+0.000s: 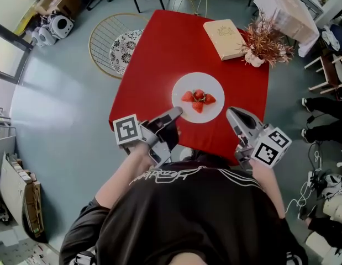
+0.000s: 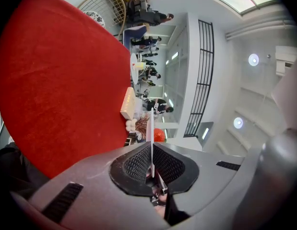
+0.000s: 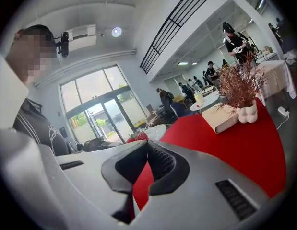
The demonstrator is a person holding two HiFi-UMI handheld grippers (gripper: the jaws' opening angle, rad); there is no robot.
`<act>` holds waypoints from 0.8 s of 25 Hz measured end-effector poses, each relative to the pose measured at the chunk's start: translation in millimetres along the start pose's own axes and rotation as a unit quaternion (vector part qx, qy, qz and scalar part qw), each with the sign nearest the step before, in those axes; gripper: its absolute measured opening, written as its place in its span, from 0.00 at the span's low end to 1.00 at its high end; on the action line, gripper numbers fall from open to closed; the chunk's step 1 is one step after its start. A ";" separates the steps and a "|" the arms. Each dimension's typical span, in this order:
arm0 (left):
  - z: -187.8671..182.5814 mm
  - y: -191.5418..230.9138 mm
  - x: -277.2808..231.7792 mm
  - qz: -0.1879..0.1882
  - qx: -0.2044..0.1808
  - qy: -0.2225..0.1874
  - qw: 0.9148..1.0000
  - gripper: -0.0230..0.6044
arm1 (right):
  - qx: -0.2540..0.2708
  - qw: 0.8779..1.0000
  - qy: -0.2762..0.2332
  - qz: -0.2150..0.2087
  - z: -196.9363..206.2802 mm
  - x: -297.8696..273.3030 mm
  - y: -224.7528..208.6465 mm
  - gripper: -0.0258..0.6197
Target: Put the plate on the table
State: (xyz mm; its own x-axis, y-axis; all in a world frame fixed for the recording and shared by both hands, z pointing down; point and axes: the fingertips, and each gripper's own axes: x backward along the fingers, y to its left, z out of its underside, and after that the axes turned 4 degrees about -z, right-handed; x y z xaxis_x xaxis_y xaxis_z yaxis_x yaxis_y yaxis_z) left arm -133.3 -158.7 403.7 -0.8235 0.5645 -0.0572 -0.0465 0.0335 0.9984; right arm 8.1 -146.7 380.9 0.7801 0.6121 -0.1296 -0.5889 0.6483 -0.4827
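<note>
The white plate (image 1: 212,85), with four strawberries (image 1: 198,99) heaped at its middle, is seen at the centre of the head view. It lies over the red-clothed bench (image 1: 159,54), in the half nearer the person. Whether its base already rests on the cloth cannot be told.

Its lower-left rim is pinched by the left gripper (image 1: 177,113). In the left gripper view the rim shows as a thin white edge (image 2: 151,128) clamped between the closed ribbed fingers (image 2: 136,164).

The right gripper (image 1: 230,114) is held just beside the plate's lower-right rim. Its fingers (image 3: 163,161) appear slightly apart with only red cloth showing between them, so nothing is gripped. The plate (image 3: 158,130) sits beyond their tips.

With one rim pinch carrying the load, the plate is judged likely to droop on its free side, so it is best kept level as it is lowered. The grip is best let go only once the base lies flat on the cloth. The fingers are then best drawn straight back along the bench, so the strawberries are not set rolling.

The book (image 1: 225,38) and the dried sprigs in their white vase (image 1: 263,44) at the upper right stand well apart and are no obstacle.
</note>
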 end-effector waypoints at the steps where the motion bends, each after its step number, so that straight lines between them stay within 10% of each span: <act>1: 0.8 -0.8 -1.4 0.000 -0.002 0.001 1.000 0.06 | -0.002 1.000 -0.003 0.003 -1.0 1.5 -1.2 0.05; 20: -19.5 -4.5 -47.5 -0.005 -0.005 -0.020 1.000 0.06 | -0.018 1.000 -0.003 -0.007 -30.2 5.1 -37.7 0.05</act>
State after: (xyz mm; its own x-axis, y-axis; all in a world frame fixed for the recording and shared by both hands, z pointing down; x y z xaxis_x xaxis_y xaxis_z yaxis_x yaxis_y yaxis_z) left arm -105.0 -201.7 402.0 -0.7998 0.5964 -0.0677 -0.0610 0.0314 0.9976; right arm 40.6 -181.7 372.3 0.7873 0.6053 -0.1175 -0.5693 0.6404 -0.5156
